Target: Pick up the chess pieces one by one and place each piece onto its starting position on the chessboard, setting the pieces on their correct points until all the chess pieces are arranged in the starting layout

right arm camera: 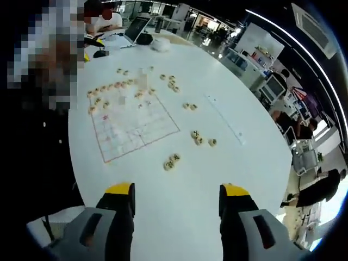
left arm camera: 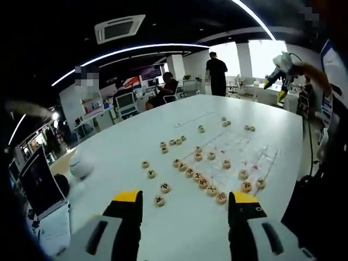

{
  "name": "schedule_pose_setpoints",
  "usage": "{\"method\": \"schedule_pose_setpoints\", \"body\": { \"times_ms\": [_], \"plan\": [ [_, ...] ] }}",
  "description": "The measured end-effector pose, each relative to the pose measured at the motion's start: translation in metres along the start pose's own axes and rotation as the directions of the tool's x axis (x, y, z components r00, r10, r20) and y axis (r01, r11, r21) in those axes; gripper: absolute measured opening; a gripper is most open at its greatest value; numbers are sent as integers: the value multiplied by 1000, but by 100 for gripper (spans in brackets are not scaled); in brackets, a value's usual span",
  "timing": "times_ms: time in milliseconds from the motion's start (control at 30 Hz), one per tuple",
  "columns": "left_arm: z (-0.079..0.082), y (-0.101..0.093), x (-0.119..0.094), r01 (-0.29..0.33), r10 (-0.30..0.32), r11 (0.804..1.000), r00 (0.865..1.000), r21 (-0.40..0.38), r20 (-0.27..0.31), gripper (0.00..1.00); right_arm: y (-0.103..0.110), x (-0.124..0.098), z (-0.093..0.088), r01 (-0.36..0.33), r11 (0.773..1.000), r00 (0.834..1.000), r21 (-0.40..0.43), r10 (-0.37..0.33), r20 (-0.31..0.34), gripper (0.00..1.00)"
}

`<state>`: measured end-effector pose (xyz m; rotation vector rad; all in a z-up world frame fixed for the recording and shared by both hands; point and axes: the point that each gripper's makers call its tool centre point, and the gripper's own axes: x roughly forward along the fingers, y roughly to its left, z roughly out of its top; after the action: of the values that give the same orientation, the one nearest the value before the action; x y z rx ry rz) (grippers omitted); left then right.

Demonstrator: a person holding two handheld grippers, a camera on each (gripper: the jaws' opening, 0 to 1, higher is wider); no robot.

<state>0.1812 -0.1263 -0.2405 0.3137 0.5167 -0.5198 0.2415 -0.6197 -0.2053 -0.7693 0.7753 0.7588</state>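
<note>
Left gripper point(left arm camera: 186, 209) hovers with fingers spread and empty, high above the desk point(left arm camera: 136, 141); pieces point(left arm camera: 187, 172) and board point(left arm camera: 239, 155) lie well ahead. Right gripper point(right arm camera: 176, 204), fingers likewise spread, faces the board point(right arm camera: 133, 125), probably held back to choose a piece.

one chessboard point(right arm camera: 133, 128), roughly thirty chess pieces point(left arm camera: 202, 182)

The characters on the chess pieces point(left arm camera: 211, 190) are too small to be read — the chessboard point(right arm camera: 133, 128) lines are faint, and the laptop point(left arm camera: 39, 186) is cut off by the rim.
</note>
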Motion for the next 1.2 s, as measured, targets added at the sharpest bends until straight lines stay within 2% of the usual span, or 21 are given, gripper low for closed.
{"method": "schedule_pose_setpoints", "body": {
  "times_ms": [233,700,933,1033,1200],
  "plan": [
    [-4,2,-5,-9,9,1000,1000,-18,7,65,1,5,17,0,1000,1000,-30,1,25,64],
    [-17,6,-24,-39,40,997,999,-65,21,65,2,21,75,-24,997,987,-71,35,157,65],
    [-21,7,-35,-54,56,995,998,-81,28,65,10,33,106,-61,994,974,-94,80,213,65],
    [-22,7,-39,-63,66,994,997,-89,33,65,15,38,124,-82,992,961,-98,105,255,65],
    [-27,7,-43,-73,77,992,997,-102,31,65,25,43,141,-109,988,946,-110,137,294,65]
  ]
}}
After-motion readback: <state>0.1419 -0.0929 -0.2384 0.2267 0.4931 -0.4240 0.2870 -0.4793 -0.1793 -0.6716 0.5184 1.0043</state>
